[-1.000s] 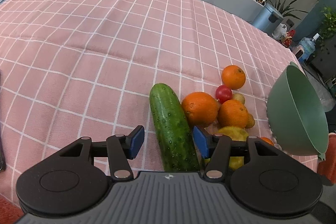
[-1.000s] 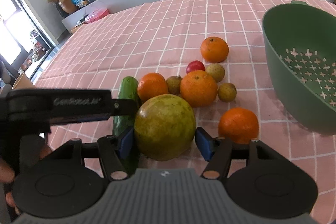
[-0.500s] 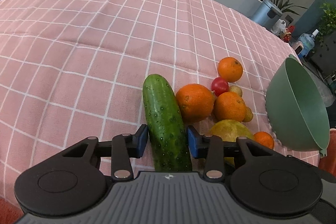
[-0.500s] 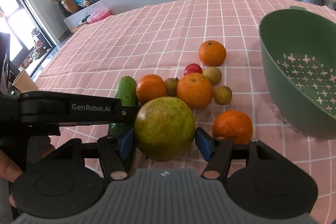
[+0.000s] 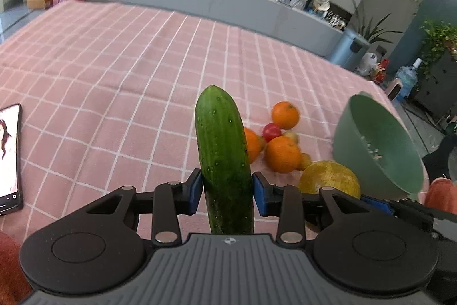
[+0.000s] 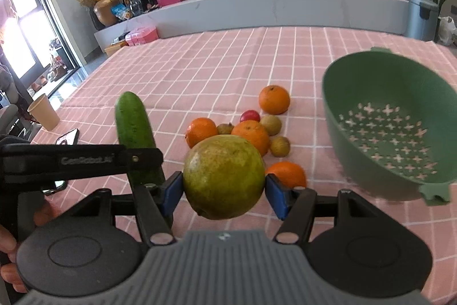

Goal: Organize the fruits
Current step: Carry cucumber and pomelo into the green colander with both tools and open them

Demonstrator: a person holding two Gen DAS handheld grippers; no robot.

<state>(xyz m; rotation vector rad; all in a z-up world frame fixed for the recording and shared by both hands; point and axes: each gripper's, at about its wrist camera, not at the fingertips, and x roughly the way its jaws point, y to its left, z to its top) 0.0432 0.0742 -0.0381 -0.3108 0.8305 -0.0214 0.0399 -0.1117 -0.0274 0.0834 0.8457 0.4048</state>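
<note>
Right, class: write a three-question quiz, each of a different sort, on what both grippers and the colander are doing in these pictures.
1. True or false: the left gripper is shut on the cucumber.
2. What does the right gripper hold? A) an orange B) the big yellow-green fruit C) nothing
3. Fill in: the green colander holds ___ fruit.

Key: 1 true; 2 B; 3 no.

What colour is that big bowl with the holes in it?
The bowl is a muted green, its cross-shaped holes showing pale. The right wrist view shows it best.
</note>
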